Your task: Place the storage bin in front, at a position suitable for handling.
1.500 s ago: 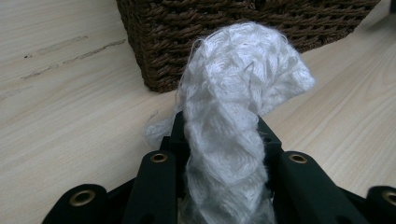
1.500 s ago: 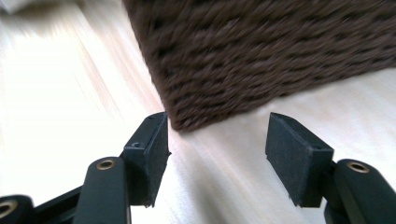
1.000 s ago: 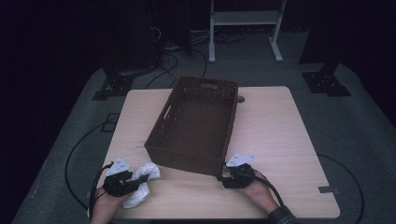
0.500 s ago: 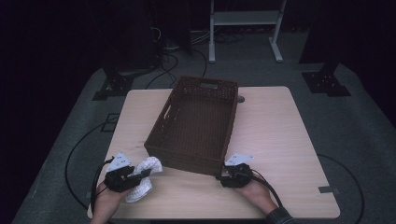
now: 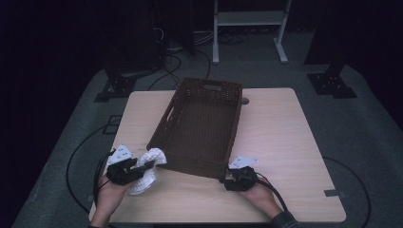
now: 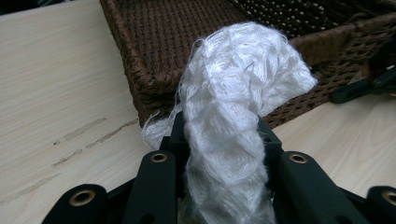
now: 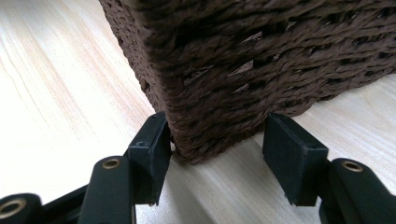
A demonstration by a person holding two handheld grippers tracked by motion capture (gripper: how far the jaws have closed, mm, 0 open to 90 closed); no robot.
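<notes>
A white knitted cloth [image 5: 151, 156] [image 6: 233, 84] is bunched between the jaws of my left gripper [image 5: 145, 167] [image 6: 219, 135], which is shut on it. Its top end flops over toward the near left corner of the brown woven basket [image 5: 195, 166] [image 6: 135, 60]; the rest hangs toward the table. My right gripper [image 5: 227, 179] [image 7: 215, 140] sits low on the table at the basket's [image 7: 243, 70] near right corner, one jaw on each side of it and both pads against the wicker. The basket is empty.
The light wooden table [image 5: 285, 142] has bare surface left and right of the basket, which lies at a slant across its middle. Cables trail from both grippers over the near edge. Dark floor, stands and a white rack lie beyond the table.
My left gripper has risen with the cloth and moved a little toward the basket, so more of the cloth is off the table. The right gripper stayed at the corner.
</notes>
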